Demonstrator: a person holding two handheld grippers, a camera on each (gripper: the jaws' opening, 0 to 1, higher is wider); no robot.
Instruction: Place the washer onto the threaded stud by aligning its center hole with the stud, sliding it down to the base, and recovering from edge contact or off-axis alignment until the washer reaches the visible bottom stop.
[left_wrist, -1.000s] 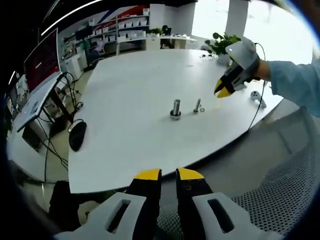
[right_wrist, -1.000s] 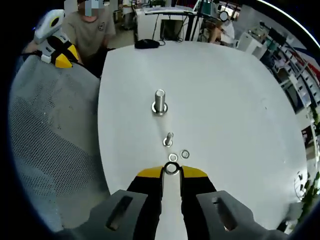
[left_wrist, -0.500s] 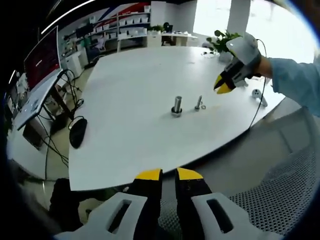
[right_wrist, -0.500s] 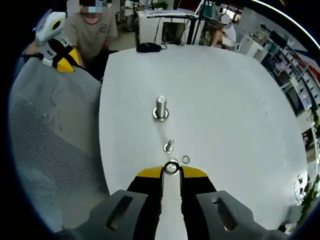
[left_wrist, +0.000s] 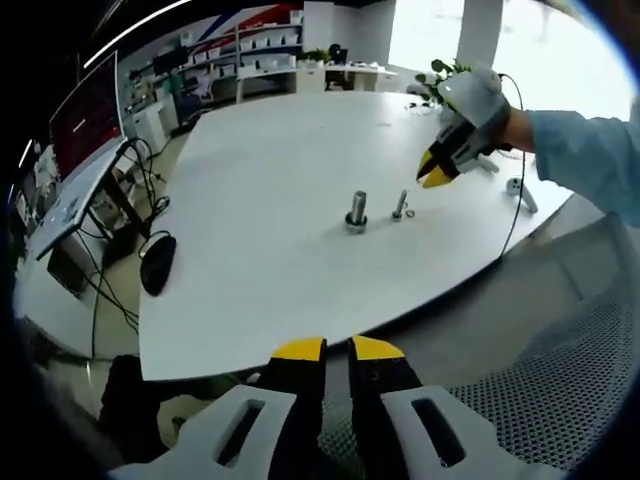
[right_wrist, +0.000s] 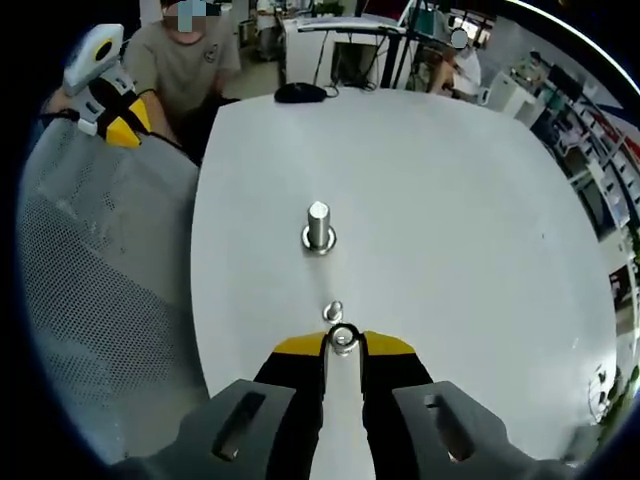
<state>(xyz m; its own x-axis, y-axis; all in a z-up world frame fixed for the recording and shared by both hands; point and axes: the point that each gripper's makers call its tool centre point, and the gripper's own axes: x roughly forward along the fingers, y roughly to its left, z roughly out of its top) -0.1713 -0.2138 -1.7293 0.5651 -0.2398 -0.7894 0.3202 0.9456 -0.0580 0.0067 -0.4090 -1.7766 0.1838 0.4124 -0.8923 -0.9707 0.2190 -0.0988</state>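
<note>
The right gripper (right_wrist: 342, 344) pinches a washer (right_wrist: 343, 337) between its tips, above the table (right_wrist: 450, 230) and short of the upright stud (right_wrist: 319, 226); the left gripper (left_wrist: 336, 352), jaws nearly together on nothing, hangs off the table edge

table (right_wrist: 450, 200): smooth, matt white top
stud (right_wrist: 318, 224): bright bare metal, shiny
washer (right_wrist: 343, 336): thin shiny metal ring
right gripper (right_wrist: 343, 345): glossy yellow plastic tips, black jaws, matt pale grey plastic body
left gripper (left_wrist: 337, 351): same yellow, black and grey plastic
chair (right_wrist: 100, 300): grey perforated mesh
mouse (left_wrist: 156, 264): black plastic, slight sheen
</note>
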